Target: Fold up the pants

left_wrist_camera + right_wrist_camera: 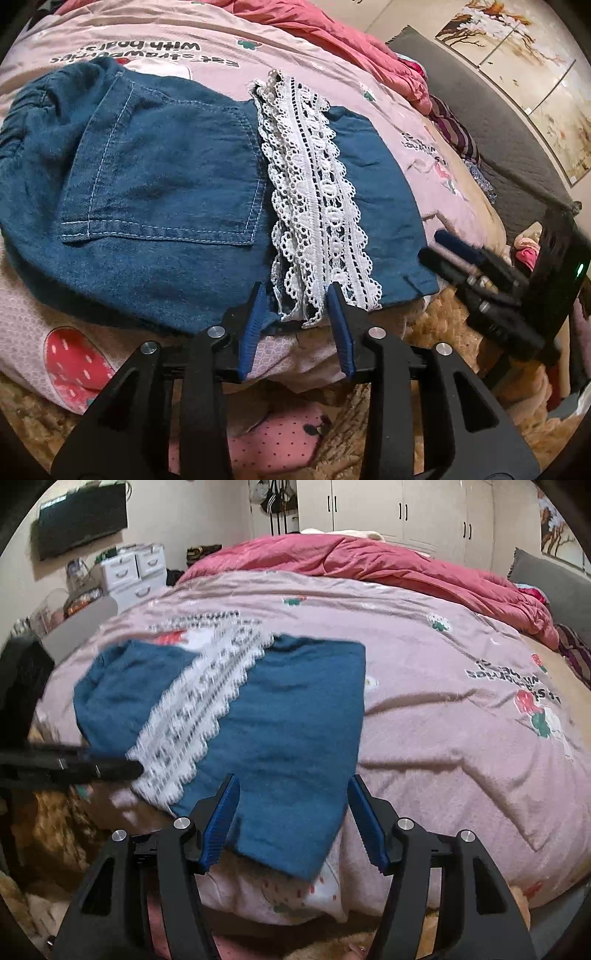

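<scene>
A bed fills most of the room, covered by a pale pink printed quilt (443, 635) with strawberry motifs and black lettering. A crumpled rose-red duvet (388, 565) lies along the far side. White wardrobe doors (406, 513) stand behind it, a dark wall-mounted screen (81, 517) hangs at far left above a white drawer unit (136, 572), and a grey padded headboard (491, 122) runs along the right under a painted wall panel (517, 66).

The folded blue denim pants (159, 192) lie flat on the quilt near the bed's front edge. A band of white lace trim (317, 206) crosses them. In the left wrist view the lace runs from the near edge away toward the far side, and the long axis of the bundle lies left to right, with the gathered waistband at left and a stitched back pocket facing up. One near corner overhangs the bed edge slightly.

The left hand-held gripper (295, 291) sits at the near end of the lace, jaws partly apart; the lace end lies between the blue pads, which do not press on it. The right hand-held gripper (291, 779) hovers over the near right part of the denim, jaws set wide, gripping nothing.

Open quilt extends to the right of and beyond the pants. Below the front edge lies a tan shaggy rug (436, 314).
</scene>
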The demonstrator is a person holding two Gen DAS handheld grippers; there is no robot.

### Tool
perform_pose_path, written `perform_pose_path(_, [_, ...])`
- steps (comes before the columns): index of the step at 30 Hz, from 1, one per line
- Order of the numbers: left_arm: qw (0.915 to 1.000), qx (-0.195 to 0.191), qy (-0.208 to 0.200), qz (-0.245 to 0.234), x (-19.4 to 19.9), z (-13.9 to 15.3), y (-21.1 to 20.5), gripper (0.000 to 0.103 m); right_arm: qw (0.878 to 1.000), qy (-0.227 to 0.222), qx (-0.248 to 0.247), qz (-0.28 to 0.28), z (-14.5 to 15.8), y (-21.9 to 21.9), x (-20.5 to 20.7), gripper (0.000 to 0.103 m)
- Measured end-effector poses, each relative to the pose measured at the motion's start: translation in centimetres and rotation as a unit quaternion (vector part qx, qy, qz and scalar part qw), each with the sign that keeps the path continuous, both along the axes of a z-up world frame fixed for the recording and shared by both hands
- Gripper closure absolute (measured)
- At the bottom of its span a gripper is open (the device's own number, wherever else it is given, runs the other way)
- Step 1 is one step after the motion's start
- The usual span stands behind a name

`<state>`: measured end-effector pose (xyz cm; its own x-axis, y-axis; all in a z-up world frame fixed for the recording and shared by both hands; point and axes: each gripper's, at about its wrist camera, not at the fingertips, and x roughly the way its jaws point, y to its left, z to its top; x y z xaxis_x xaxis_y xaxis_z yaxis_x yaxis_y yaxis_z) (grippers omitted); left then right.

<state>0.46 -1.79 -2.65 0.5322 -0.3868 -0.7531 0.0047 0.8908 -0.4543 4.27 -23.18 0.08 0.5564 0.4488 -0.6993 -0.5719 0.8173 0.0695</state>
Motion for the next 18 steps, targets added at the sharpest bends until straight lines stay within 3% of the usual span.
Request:
perform_pose_path(7, [1.0000,-0.003,-0.003,0.000,0.2,-0.3,-0.1,0.073,0.999,-0.022,-0.014,0.028,2.4,4.4,4.9,0.043])
perform_pose_path(12, [1.0000,0.004,-0.007,-0.002,0.2,-0.4,-0.4,0.070,0.998,0.012,-0.057,0.025,1.0,8.6,10.7,0.046])
perform_pose_path(15, [1.0000,-0.002,-0.008,-0.003,0.3,-0.5,-0.2,0.070,0.996,0.038,-0.080,-0.013,-0.4,9.2,13.6,0.046])
perform_pose_path(18, [0.9999,-0.012,-0.009,-0.002,0.3,-0.7,0.1,0.070,0.995,0.078,-0.061,-0.016,-1.8,9.3,15.7,0.046])
